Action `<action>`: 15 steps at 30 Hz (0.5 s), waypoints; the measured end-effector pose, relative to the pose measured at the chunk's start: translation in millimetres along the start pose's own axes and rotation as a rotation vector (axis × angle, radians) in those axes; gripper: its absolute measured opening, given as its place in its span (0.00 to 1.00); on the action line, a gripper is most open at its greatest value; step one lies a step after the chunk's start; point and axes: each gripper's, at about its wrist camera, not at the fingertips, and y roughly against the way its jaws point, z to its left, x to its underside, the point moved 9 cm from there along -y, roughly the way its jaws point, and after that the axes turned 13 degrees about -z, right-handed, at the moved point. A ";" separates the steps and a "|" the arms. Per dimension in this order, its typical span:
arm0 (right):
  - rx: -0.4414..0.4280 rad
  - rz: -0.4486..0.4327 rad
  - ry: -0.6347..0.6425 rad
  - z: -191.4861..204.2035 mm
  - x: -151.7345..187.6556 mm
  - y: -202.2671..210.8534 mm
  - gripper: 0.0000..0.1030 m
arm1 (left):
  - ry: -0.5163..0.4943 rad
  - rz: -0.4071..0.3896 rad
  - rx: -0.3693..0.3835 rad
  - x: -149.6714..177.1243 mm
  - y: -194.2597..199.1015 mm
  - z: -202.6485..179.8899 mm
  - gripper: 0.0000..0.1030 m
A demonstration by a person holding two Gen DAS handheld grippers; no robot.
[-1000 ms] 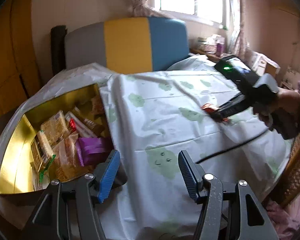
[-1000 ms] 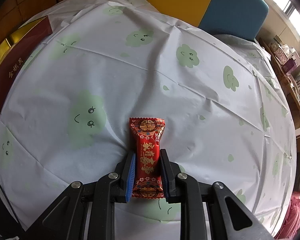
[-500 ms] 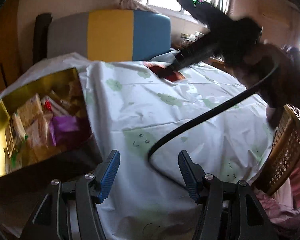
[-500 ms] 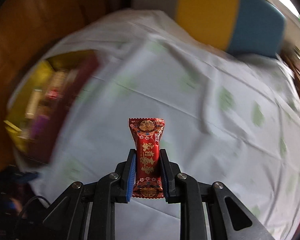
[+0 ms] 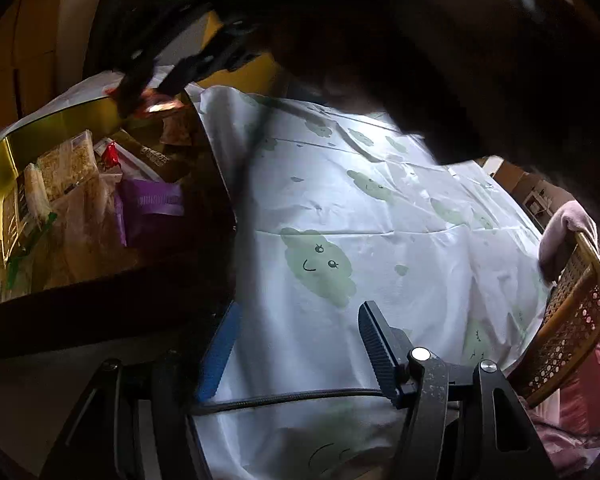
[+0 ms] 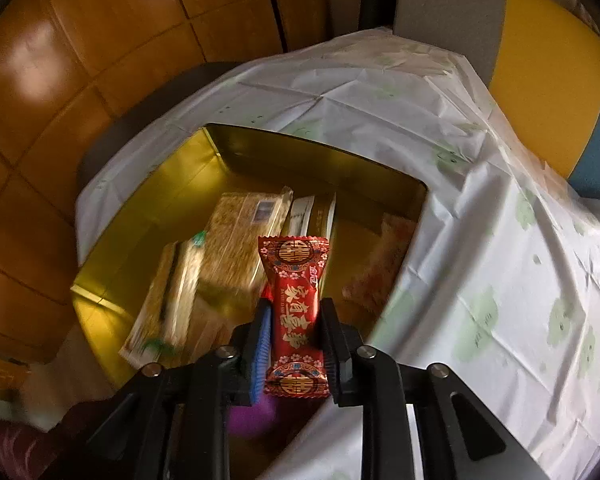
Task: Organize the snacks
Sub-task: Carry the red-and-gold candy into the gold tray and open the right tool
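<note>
My right gripper [image 6: 294, 334] is shut on a red snack packet [image 6: 296, 300] with gold characters and holds it above the open gold box [image 6: 236, 152]. The box holds several wrapped snacks, among them tan packets [image 6: 240, 240] and a purple one [image 5: 148, 204]. In the left wrist view the right gripper [image 5: 148, 88] and its packet hang over the far side of the gold box [image 5: 68, 120]. My left gripper [image 5: 296, 352] is open and empty, low over the tablecloth beside the box's near corner.
A white tablecloth with green clouds [image 5: 360, 220] covers the table. A grey, yellow and blue chair back [image 6: 512, 32] stands behind it. A wicker chair [image 5: 568, 320] stands at the right edge. A black cable [image 5: 292, 396] crosses near the left gripper. The floor is orange-brown wood [image 6: 80, 60].
My right gripper has carried the red packet from the middle of the table leftwards to above the gold box. The right arm now fills the top of the left wrist view.
</note>
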 end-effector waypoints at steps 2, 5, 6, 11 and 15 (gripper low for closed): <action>0.009 0.007 -0.003 -0.6 -3.0 -12.7 0.24 | 0.000 0.007 0.001 1.7 -2.5 -0.3 0.61; 0.019 0.028 0.003 0.0 2.7 -24.2 0.25 | 0.007 0.012 0.000 3.8 -6.8 -0.5 0.61; 0.020 0.031 0.003 -0.7 4.3 -25.5 0.29 | 0.006 0.013 -0.002 4.7 -7.7 -1.1 0.61; 0.025 0.020 -0.011 -6.1 7.5 -23.4 0.30 | -0.001 0.015 -0.008 4.6 -10.2 -2.3 0.61; 0.021 -0.006 -0.009 -5.7 9.7 -12.5 0.31 | -0.011 0.012 -0.013 4.3 -11.2 -4.9 0.61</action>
